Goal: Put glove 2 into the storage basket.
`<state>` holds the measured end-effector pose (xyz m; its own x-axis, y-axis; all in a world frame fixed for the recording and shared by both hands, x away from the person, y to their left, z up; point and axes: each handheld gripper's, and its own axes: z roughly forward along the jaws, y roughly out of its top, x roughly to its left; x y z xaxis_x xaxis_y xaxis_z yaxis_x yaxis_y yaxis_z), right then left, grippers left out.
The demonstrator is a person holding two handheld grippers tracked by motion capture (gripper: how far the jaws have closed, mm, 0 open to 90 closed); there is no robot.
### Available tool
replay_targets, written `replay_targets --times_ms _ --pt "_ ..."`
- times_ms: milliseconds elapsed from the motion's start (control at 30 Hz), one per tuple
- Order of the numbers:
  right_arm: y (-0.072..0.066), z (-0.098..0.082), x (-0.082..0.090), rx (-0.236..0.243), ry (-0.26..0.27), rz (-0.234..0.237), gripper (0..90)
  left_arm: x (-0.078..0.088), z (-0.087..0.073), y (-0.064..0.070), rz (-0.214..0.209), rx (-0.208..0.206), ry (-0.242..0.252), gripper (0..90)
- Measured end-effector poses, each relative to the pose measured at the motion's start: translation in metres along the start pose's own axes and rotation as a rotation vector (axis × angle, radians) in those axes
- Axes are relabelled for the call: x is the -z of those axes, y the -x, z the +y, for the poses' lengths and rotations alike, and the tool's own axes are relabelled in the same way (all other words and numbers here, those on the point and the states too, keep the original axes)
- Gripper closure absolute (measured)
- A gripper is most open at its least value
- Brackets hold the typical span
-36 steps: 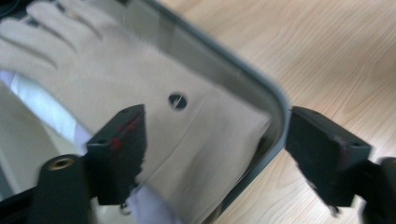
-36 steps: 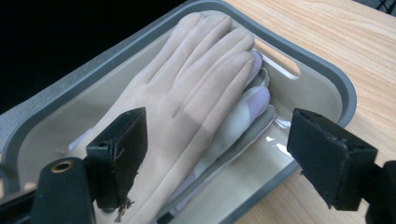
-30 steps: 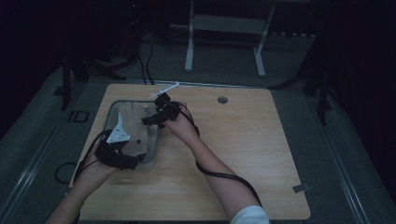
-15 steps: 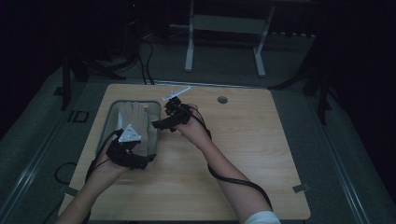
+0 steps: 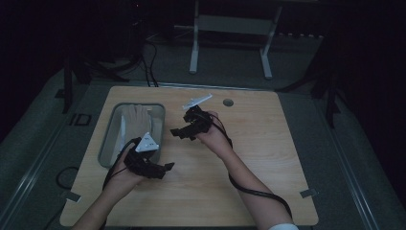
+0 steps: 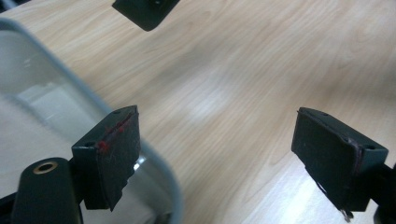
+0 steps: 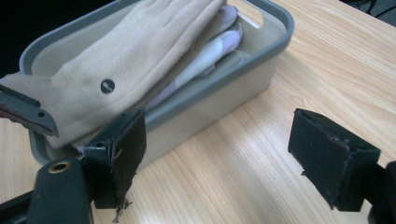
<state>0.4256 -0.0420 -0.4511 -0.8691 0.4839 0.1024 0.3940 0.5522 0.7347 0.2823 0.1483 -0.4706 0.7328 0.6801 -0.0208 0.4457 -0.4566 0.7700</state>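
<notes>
High view: dim and underexposed; the room around the table (image 5: 268, 143) sinks into black.
Gripper views: brighter, with a soft pale sheen on the wood.
Focus: near jaws blurred; the grey bin (image 7: 275, 42) sharper.

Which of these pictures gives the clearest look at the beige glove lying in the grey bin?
The right gripper view: the beige fabric glove lies close and well lit in the grey plastic bin. The high view shows it small and dim; the left gripper view shows the bin's rim.
</notes>
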Motion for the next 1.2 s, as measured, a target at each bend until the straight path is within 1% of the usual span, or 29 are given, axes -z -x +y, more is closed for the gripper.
replay_targets --times_ms 67,233,333,400,433,533,567,700,767,800,833,867,967,1033,1100,1200 --pt "0.002 -0.005 0.005 -0.002 0.004 -0.007 18.9 -0.005 0.001 0.005 -0.008 -0.012 0.001 16.1" --pt "0.006 -0.017 0.017 -0.004 0.017 -0.023 18.6 -0.017 0.003 0.014 -0.045 -0.023 -0.003 16.1" --pt "0.010 -0.028 0.022 -0.006 0.023 -0.029 18.7 -0.024 0.003 0.020 -0.063 -0.040 -0.007 16.1" --pt "0.013 -0.035 0.024 -0.005 0.021 -0.045 18.7 -0.029 0.003 0.023 -0.073 -0.049 -0.009 16.1" --pt "0.015 -0.039 0.025 -0.013 0.022 -0.042 18.7 -0.032 0.003 0.025 -0.072 -0.057 -0.011 16.1" --pt "0.019 -0.051 0.028 -0.028 0.017 -0.046 18.6 -0.041 0.004 0.030 -0.099 -0.053 -0.011 16.1" --pt "0.020 -0.055 0.030 -0.033 0.015 -0.045 18.6 -0.043 0.004 0.032 -0.104 -0.062 -0.014 16.1" --pt "0.024 -0.070 0.034 -0.051 0.006 -0.047 18.6 -0.054 0.004 0.037 -0.133 -0.069 -0.020 16.1" --pt "0.025 -0.078 0.036 -0.054 0.007 -0.059 18.7 -0.059 0.003 0.040 -0.140 -0.077 -0.030 16.1" --pt "0.025 -0.078 0.036 -0.054 0.007 -0.059 18.7 -0.059 0.003 0.040 -0.140 -0.077 -0.030 16.1" --pt "0.025 -0.082 0.037 -0.048 0.010 -0.061 18.6 -0.064 0.002 0.042 -0.147 -0.083 -0.036 16.1" --pt "0.025 -0.090 0.038 -0.043 0.017 -0.067 18.7 -0.066 0.002 0.043 -0.152 -0.086 -0.034 16.1" --pt "0.025 -0.101 0.039 -0.039 0.022 -0.058 18.7 -0.073 0.000 0.047 -0.163 -0.100 -0.042 16.1" --pt "0.024 -0.108 0.040 -0.023 0.022 -0.050 18.7 -0.077 -0.001 0.050 -0.171 -0.108 -0.050 16.1" --pt "0.024 -0.115 0.041 -0.019 0.017 -0.046 18.6 -0.081 -0.003 0.051 -0.179 -0.112 -0.058 16.1" --pt "0.024 -0.125 0.043 -0.015 0.023 -0.045 18.6 -0.086 -0.006 0.052 -0.190 -0.113 -0.070 16.1"
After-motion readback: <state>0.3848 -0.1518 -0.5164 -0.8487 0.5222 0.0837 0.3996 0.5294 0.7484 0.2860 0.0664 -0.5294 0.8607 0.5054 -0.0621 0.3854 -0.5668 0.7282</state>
